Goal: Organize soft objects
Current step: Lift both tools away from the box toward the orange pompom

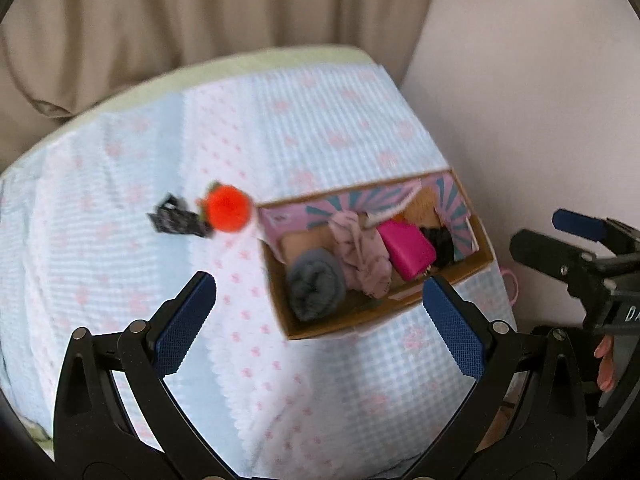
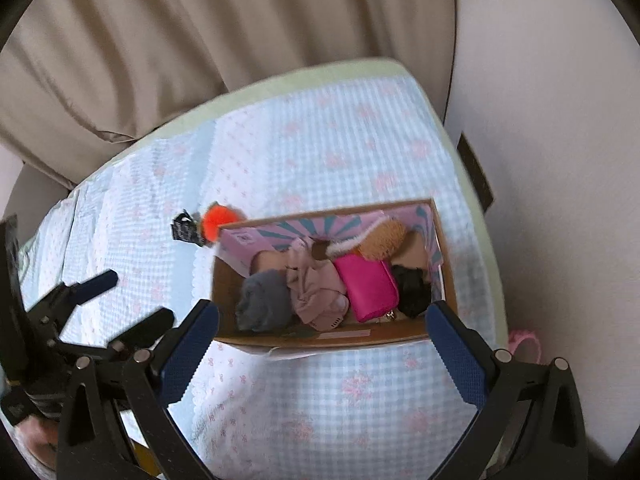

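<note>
Left gripper (image 1: 320,320) hangs above the bed w/ jaws spread wide, nothing between them. Right gripper (image 2: 322,336) same: wide open, empty, over the near edge of the cardboard box (image 2: 320,338). Box sits on the blue-checked bedspread (image 2: 320,400) near the wall. Inside, L to R: grey rolled cloth (image 2: 262,300), pale pink garment (image 2: 316,288), hot-pink pouch (image 2: 370,286), black item (image 2: 414,288); brown plush toy (image 2: 384,242) at the back. Orange pompom (image 1: 227,208) lies outside, just beside the box's far left corner, w/ a black tag (image 1: 176,220) beside it.
</note>
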Tool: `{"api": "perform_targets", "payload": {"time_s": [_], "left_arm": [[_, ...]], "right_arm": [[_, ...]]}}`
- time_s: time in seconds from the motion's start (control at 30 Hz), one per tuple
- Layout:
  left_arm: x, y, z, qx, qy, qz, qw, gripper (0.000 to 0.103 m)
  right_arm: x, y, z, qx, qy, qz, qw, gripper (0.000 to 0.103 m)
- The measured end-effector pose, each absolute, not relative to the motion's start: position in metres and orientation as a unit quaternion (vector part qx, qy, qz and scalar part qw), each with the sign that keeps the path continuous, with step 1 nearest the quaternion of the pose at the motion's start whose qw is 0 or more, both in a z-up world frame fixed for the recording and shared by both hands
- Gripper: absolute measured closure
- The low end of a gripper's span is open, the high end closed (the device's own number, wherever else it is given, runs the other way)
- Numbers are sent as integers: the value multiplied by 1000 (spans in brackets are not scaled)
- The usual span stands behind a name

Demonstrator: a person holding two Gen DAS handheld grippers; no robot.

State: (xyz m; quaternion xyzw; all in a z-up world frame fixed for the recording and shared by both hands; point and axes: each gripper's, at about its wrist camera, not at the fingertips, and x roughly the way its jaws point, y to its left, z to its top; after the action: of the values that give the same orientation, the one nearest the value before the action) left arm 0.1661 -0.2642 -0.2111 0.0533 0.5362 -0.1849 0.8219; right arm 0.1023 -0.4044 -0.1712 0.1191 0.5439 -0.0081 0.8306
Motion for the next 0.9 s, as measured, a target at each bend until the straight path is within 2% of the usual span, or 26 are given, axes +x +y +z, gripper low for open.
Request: {"api": "perform_targets", "payload": {"time_s": [0.23,0.47,0.9], "left_arm": [[146,-186,-145,43,484,-156,860,0],[123,-109,-107,40,444,-137,885,0],[109,-13,-102,16,432,-137,891,0]], "right_arm": [[76,-342,-115,74,494,-5,866,0],[55,-277,-81,57,456,-5,888,0],[66,-193,-70,35,434,5,900,0]]}}
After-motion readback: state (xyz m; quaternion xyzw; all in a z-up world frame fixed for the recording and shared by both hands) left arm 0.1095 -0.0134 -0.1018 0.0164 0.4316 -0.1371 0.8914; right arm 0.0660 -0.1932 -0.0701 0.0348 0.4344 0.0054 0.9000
